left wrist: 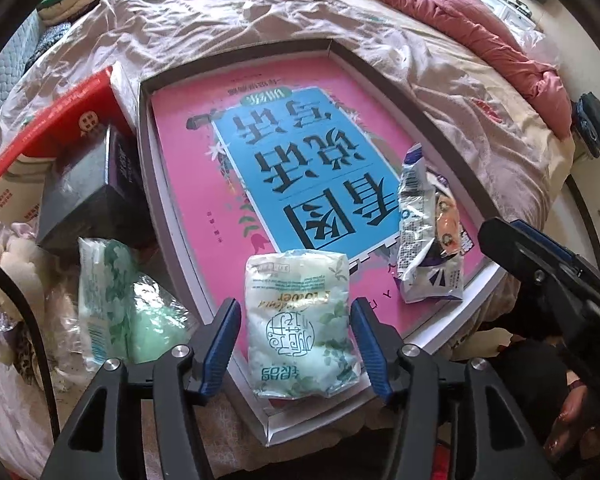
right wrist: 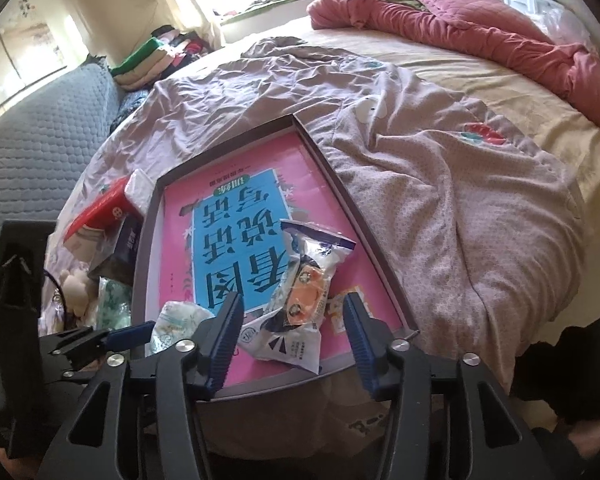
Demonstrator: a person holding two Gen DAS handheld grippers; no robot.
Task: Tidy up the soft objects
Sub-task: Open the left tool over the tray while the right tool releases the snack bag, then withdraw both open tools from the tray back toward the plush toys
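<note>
Left gripper (left wrist: pixel 294 344) let go, pads wide apart, soft green tissue pack (left wrist: pixel 302 324) lying loose between them in the tray (left wrist: pixel 144 152) on the bed. Right gripper (right wrist: pixel 294 344) let go too, crinkly snack bag (right wrist: pixel 300 300) lying free just ahead between its pads, on the pink book (right wrist: pixel 332 216). Another green pack (left wrist: pixel 112 300) off to the left, outside the tray.
</note>
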